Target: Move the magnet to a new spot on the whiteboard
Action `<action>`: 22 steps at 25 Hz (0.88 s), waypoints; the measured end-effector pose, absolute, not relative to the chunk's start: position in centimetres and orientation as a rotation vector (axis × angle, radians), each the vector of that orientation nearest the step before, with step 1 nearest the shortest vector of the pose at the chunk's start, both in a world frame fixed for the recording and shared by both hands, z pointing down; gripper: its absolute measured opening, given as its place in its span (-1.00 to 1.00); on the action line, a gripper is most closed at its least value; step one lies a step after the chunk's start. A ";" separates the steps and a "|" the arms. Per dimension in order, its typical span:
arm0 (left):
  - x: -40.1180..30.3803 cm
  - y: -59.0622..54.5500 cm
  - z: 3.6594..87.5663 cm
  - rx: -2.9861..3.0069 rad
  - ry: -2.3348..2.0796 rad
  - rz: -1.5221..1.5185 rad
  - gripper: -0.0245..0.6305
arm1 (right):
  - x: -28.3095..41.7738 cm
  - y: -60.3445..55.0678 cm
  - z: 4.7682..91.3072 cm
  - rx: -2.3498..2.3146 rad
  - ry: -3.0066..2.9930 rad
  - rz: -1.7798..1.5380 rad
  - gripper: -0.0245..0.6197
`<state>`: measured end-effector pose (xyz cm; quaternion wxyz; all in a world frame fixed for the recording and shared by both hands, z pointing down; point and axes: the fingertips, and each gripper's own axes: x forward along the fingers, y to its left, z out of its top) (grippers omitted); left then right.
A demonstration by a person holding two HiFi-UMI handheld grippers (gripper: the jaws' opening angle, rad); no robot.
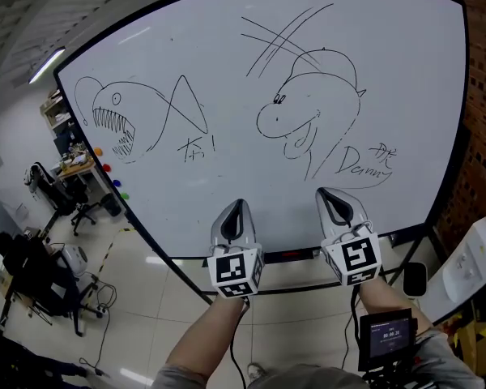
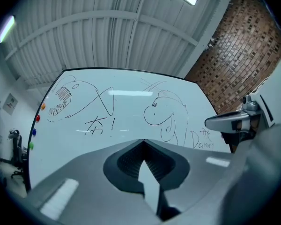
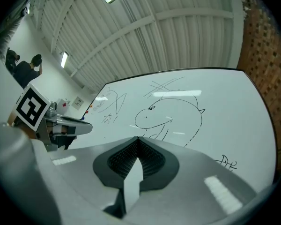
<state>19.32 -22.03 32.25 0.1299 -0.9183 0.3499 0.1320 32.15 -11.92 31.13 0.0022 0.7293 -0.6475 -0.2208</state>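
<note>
Doodled whiteboard (image 1: 219, 47) ahead; magnets (image 1: 106, 168) cling along its left edge, well apart from our left gripper (image 1: 236, 205) and right gripper (image 1: 330, 194), both jaws together, empty; probably light, hard, slick; we'd pinch one's rim.

The magnets (image 1: 107, 168) along the left edge of the whiteboard (image 1: 227, 193) are only coloured dots, too small to tell their shape. The middle of the board's top edge runs off the head view. The readout on the little screen (image 1: 386, 336) is too small to read.
</note>
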 end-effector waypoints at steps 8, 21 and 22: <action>18.4 -20.4 33.6 -2.667 1.000 0.343 -0.92 | 31.4 -10.4 32.1 2.304 -2.037 -0.661 -0.90; 13.3 -19.3 41.4 -2.857 0.890 0.202 -0.92 | 26.5 -8.5 40.3 2.393 -1.898 -0.379 -0.90; 12.8 -19.1 42.2 -2.877 0.881 0.186 -0.92 | 26.1 -8.3 41.0 2.399 -1.890 -0.354 -0.90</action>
